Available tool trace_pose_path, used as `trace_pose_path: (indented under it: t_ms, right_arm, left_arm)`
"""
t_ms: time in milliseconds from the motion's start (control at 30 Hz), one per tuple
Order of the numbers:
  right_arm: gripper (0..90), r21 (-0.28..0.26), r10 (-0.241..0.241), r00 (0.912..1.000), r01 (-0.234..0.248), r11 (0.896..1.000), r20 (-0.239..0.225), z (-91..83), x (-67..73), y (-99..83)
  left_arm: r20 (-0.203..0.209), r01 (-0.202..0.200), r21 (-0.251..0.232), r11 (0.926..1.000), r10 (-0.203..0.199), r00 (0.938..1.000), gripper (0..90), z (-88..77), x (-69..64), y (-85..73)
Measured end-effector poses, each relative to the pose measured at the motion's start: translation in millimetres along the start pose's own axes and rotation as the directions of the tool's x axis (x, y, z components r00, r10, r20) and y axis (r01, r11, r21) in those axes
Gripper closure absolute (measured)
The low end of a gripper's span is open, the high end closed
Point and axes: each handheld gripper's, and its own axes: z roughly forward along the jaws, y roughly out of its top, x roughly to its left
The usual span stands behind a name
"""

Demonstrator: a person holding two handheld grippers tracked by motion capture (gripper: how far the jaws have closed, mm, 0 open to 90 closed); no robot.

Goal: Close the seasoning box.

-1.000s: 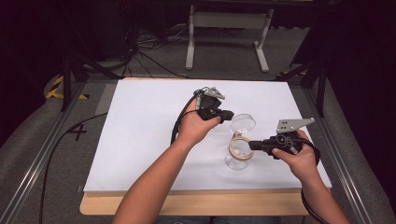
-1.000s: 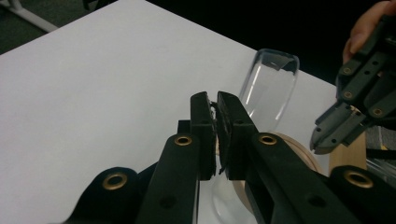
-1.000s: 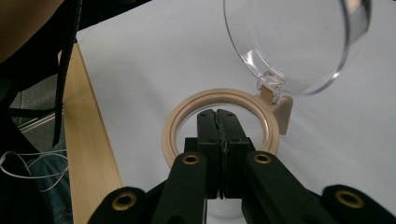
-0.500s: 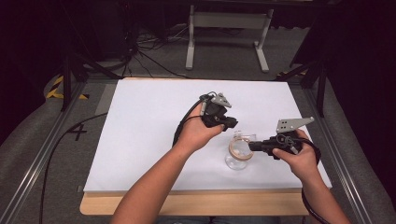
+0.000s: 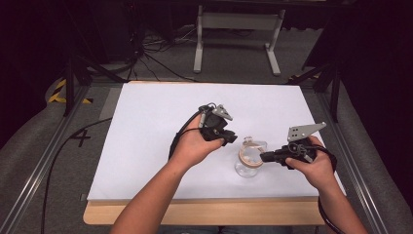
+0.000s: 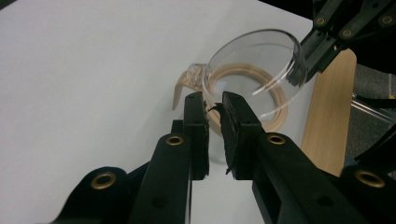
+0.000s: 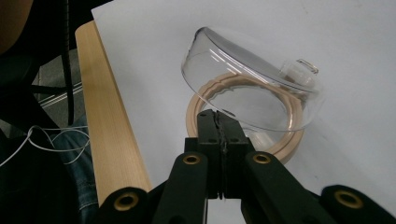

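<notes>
Now your right gripper (image 5: 265, 157) pinches tan rim (image 7: 205, 100) of glass jar (image 5: 247, 163), jaws pressed together on it, likely to steady jar on white desk (image 5: 146, 122) near front edge. Clear hinged lid (image 7: 247, 88) stands tilted open, leaving mouth free. Your left gripper (image 5: 233, 139) sits just beside jar, jaws have just been opening, narrow gap, nothing between them; seemingly letting go of lid side.

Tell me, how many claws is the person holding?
2. The left claw sits mid-table just left of the clear glass jar, its jaws slightly apart. The right claw is at the jar's right side, shut on its rim.
</notes>
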Motion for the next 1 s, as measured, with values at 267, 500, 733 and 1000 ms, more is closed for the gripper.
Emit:
trace_pose_path:
  t_ms: [267,500,733,1000]
  right_arm:
    - [89.8,0.049,0.003,0.9997,-0.001,0.999,-0.023,1.4,-0.3,-1.3]
    - [89.7,0.09,0.002,0.9996,0.0,0.996,-0.027,2.8,0.0,-2.2]
    - [89.7,0.129,-0.014,0.9994,0.018,0.991,-0.033,5.3,3.7,-3.4]
    - [89.5,0.194,-0.023,0.9988,0.031,0.98,-0.043,10.0,5.0,-5.7]
  left_arm:
    - [-0.005,0.078,0.022,0.9967,-0.078,0.9969,78.9,-2.9,7.6,-43.2]
    - [-0.04,0.113,0.072,0.991,-0.11,0.9931,77.4,-0.4,13.5,-66.9]
    - [-0.073,0.149,0.103,0.9835,-0.141,0.9873,76.6,-1.0,24.4,-81.9]
    - [-0.088,0.186,0.122,0.9749,-0.176,0.9804,76.2,1.4,36.6,-93.5]
